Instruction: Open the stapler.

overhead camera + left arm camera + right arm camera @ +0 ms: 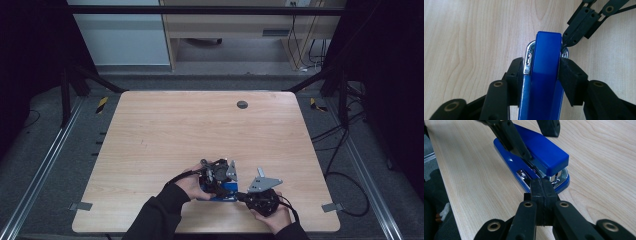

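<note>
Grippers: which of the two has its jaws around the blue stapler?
The left gripper: its jaws straddle the stapler. The right gripper is shut at the stapler's metal front end.

A light wooden table (pixel 165 130) with rounded corners is seen. 1 blue stapler (pixel 220 191) is laid flat on it near the front edge. 1 small dark round cap (pixel 242 104) is set into its far side.

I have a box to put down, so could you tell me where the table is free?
The table is bare from the far edge, apart from a grommet, down past mid-table, and along both sides. The near middle is crowded: both tools meet at the stapler.
</note>
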Available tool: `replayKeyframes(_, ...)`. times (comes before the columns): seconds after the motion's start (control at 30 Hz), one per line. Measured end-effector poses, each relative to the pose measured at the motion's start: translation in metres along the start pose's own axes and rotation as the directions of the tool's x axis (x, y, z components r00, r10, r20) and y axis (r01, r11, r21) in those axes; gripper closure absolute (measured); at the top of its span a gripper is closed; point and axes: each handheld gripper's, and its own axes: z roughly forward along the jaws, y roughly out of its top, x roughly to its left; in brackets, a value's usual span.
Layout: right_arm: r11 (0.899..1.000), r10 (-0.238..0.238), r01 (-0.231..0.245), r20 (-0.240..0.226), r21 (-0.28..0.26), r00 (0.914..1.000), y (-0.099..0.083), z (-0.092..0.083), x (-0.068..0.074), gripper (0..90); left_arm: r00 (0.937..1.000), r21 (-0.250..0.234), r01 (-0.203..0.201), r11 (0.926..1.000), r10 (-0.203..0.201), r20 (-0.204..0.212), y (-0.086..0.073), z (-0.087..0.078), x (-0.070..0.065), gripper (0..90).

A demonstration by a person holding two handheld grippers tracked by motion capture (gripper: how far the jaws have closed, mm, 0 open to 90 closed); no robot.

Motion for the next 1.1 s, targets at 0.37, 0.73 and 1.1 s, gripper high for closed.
replayKeyframes(0.37,1.0,-0.006,0.006,0.002,0.003,1.0,0.0,0.003,0.0,90.0,0.999,0.031,-0.019,0.9994,0.018,0.042,0.004,0.013,0.003,61.4)
replayKeyframes(0.73,1.0,-0.004,0.004,0.006,0.005,1.0,0.001,0.007,0.0,90.0,0.9971,0.043,-0.038,0.9984,0.035,0.068,0.004,0.015,0.006,63.8)
replayKeyframes(1.1,1.0,0.003,-0.003,0.011,-0.006,0.9999,0.001,0.01,-0.001,90.0,0.9956,0.042,-0.052,0.9978,0.048,0.081,0.005,0.015,0.008,64.6)
